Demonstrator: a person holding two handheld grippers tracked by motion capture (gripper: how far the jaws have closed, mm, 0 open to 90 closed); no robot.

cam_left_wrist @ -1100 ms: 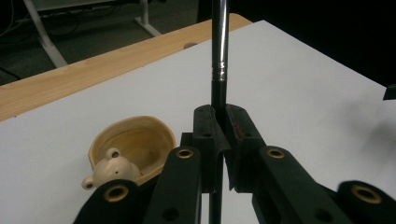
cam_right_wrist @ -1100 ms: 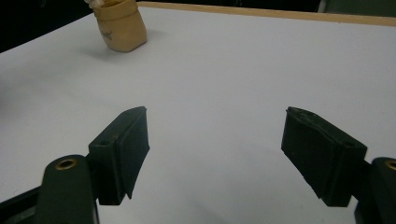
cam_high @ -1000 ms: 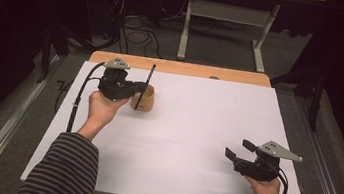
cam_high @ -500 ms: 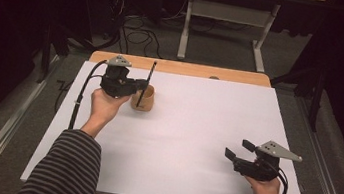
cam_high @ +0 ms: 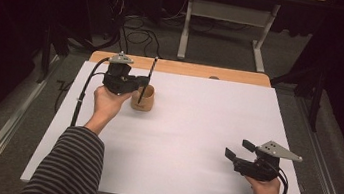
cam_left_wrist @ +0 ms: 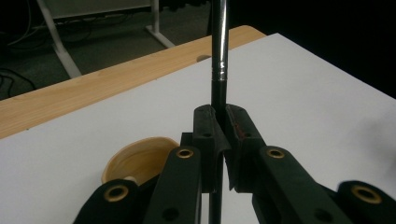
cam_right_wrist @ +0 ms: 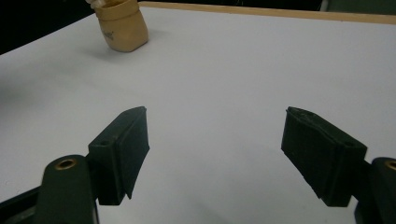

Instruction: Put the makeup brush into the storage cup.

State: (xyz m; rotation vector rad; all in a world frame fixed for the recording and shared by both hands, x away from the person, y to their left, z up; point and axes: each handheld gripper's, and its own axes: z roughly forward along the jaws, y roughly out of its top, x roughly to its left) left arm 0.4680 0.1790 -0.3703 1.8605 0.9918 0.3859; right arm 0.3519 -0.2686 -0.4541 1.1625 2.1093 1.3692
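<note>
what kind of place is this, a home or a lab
Most likely a lab or workshop: a white-topped table in a dark room, loose cables on the floor, a metal stand behind, and handheld grippers in use.

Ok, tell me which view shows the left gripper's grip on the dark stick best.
The left gripper view: the left gripper is clamped on the dark stick, seen close up. The high view shows the stick small, slanting into the tan cup. The right gripper view gives the cup, not the grip.

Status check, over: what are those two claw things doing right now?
Left gripper shut on black rod above tan cup. Right gripper open, holding nothing. Nothing in the way.
</note>
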